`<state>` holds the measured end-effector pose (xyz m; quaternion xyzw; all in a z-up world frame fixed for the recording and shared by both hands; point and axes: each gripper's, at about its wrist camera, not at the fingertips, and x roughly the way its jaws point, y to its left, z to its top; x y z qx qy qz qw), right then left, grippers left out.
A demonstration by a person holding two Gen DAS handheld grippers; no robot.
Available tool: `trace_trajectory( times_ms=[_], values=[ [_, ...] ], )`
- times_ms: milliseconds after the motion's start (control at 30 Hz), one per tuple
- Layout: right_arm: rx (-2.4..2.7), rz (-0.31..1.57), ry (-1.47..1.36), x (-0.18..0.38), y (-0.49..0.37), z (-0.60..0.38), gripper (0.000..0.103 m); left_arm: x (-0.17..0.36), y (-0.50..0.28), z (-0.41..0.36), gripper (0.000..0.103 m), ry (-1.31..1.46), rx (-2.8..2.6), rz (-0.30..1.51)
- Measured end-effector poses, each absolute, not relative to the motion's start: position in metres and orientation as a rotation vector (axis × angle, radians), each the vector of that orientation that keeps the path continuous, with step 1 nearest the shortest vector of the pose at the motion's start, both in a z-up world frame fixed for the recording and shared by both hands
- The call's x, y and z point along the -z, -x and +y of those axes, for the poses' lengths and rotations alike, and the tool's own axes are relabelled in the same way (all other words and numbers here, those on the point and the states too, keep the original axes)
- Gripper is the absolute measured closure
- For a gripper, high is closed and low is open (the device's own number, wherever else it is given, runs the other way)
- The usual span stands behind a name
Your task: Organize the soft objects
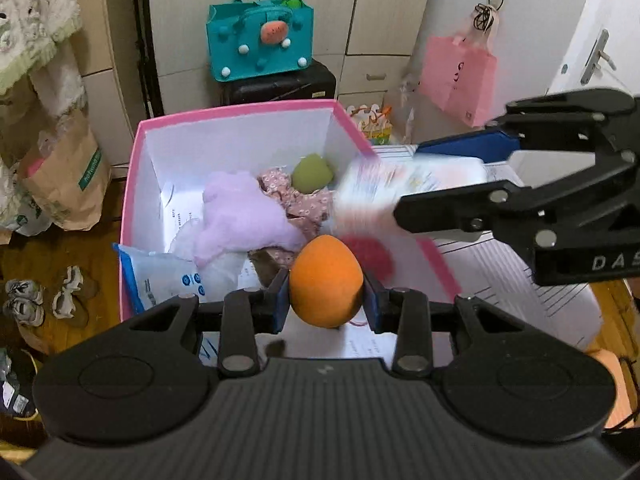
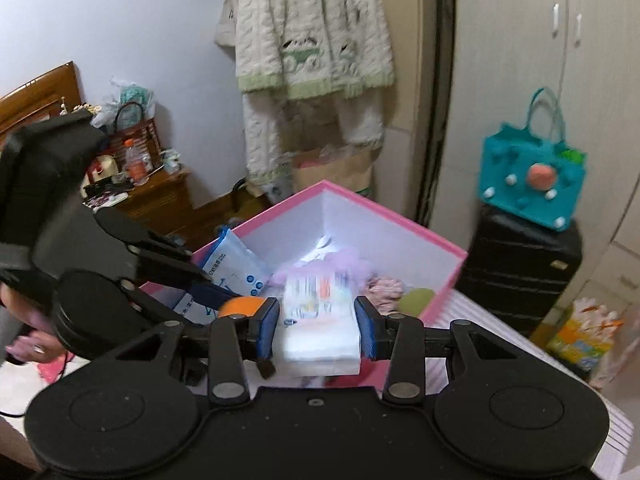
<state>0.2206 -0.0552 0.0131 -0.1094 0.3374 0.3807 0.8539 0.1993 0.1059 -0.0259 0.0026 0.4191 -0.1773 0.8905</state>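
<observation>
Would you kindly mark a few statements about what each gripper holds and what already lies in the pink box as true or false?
1. The left gripper is shut on the orange sponge. True.
2. The right gripper is open and holds nothing. False: it grips a white tissue pack.
3. A lilac plush toy lies in the pink box. True.
4. The teal bag lies inside the box. False: it stands on a black suitcase behind it.

An egg-shaped sponge is held at the near edge of the box, with a tissue pack held over its right rim. Inside, a plush toy lies left of a floral cloth; a wipes packet leans in the near-left corner.
</observation>
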Motion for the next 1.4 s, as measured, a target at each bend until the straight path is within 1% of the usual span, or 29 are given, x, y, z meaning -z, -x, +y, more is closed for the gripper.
trace_trajectory(
  times_ms=[133, 167, 200, 400, 533, 567, 600, 667, 733, 933, 1133, 1200, 1233, 1300, 1333, 1400],
  values=[
    [-0.795, 0.746, 0.221, -0.001, -0.242, -0.043, 0.07, 0.035, -0.213, 0.111, 0.067, 0.004, 0.372, 0.88],
    [-0.8, 0.762, 0.218, 0.004, -0.248, -0.041, 0.078, 0.035, -0.215, 0.111, 0.067, -0.001, 0.372, 0.879],
    [-0.795, 0.775, 0.214, 0.008, -0.252, -0.039, 0.081, 0.036, -0.219, 0.11, 0.067, -0.006, 0.372, 0.885],
    [-0.777, 0.809, 0.144, 0.019, -0.26, -0.048, 0.08, 0.043, -0.24, 0.109, 0.067, 0.008, 0.368, 0.923],
    [-0.758, 0.802, 0.145, 0.021, -0.252, -0.054, 0.08, 0.045, -0.248, 0.106, 0.066, 0.019, 0.376, 0.912],
    [-0.75, 0.797, 0.145, 0.021, -0.249, -0.056, 0.08, 0.044, -0.249, 0.106, 0.061, 0.032, 0.382, 0.904],
    [-0.744, 0.795, 0.144, 0.021, -0.247, -0.057, 0.079, 0.042, -0.251, 0.106, 0.049, 0.054, 0.388, 0.891],
    [-0.735, 0.793, 0.135, 0.02, -0.244, -0.063, 0.078, 0.039, -0.254, 0.107, 0.04, 0.078, 0.377, 0.893],
    [-0.734, 0.786, 0.123, 0.018, -0.238, -0.068, 0.077, 0.036, -0.252, 0.108, 0.039, 0.072, 0.366, 0.904],
    [-0.744, 0.761, 0.078, 0.01, -0.215, -0.085, 0.075, 0.021, -0.221, 0.111, 0.033, 0.028, 0.37, 0.878],
    [-0.721, 0.731, 0.072, 0.003, -0.192, -0.092, 0.069, 0.003, -0.179, 0.11, 0.023, -0.025, 0.344, 0.824],
    [-0.715, 0.725, 0.069, -0.001, -0.183, -0.095, 0.066, -0.003, -0.164, 0.108, 0.017, -0.05, 0.327, 0.806],
    [-0.715, 0.717, 0.07, -0.005, -0.178, -0.098, 0.065, -0.006, -0.157, 0.107, 0.015, -0.065, 0.317, 0.797],
    [-0.715, 0.702, 0.072, -0.011, -0.167, -0.101, 0.062, -0.013, -0.142, 0.104, 0.005, -0.085, 0.294, 0.777],
    [-0.715, 0.692, 0.074, -0.015, -0.162, -0.102, 0.061, -0.016, -0.136, 0.103, 0.004, -0.093, 0.28, 0.769],
    [-0.708, 0.666, 0.084, -0.022, -0.15, -0.105, 0.054, -0.021, -0.124, 0.101, 0.0, -0.116, 0.228, 0.756]
  ],
)
